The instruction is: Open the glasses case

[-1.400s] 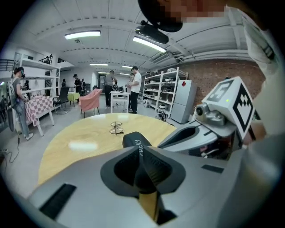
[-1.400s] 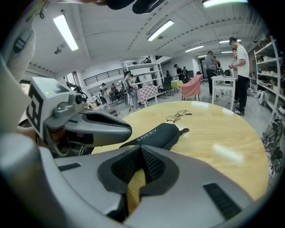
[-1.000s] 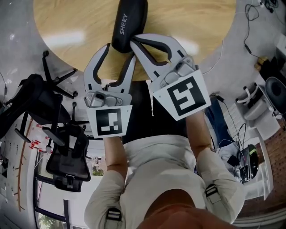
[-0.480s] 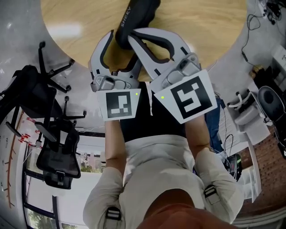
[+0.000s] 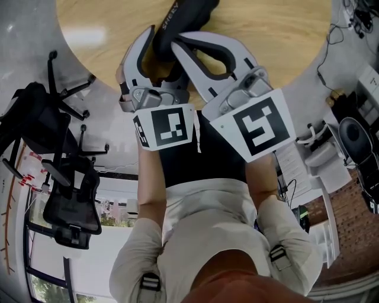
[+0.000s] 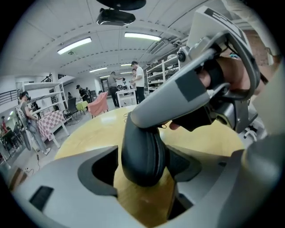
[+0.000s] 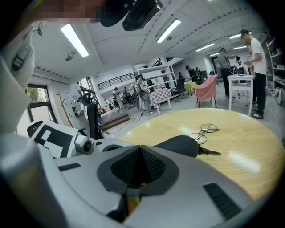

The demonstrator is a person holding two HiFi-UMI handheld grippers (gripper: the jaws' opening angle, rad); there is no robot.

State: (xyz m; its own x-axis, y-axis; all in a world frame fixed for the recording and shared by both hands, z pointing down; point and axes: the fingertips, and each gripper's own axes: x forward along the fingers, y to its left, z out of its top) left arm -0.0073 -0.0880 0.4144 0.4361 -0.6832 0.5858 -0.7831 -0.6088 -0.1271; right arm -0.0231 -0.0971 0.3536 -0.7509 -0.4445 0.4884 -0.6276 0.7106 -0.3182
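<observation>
Glasses case (image 5: pixel 185 16), black and printed SHERY, sits on the round wooden table (image 5: pixel 266 35), its near end pointing at the person; left gripper (image 5: pixel 159 54) is released, its jaws spread wide and just now having been opening, with the rounded near end of the case standing between them; a gap shows at the left pad, while the right pad lies very close to the case, whether touching I cannot tell; right gripper (image 7: pixel 140 153) is clenched, its ribbed pads pressed together with nothing caught between them, and its closed tips lie across the top of the case's near end, over the left gripper's right jaw; wire-rimmed eyeglasses (image 7: pixel 202 132) lie open on the tabletop just beyond the case; black office chairs (image 5: pixel 71 201) stand on the floor to the person's left.
</observation>
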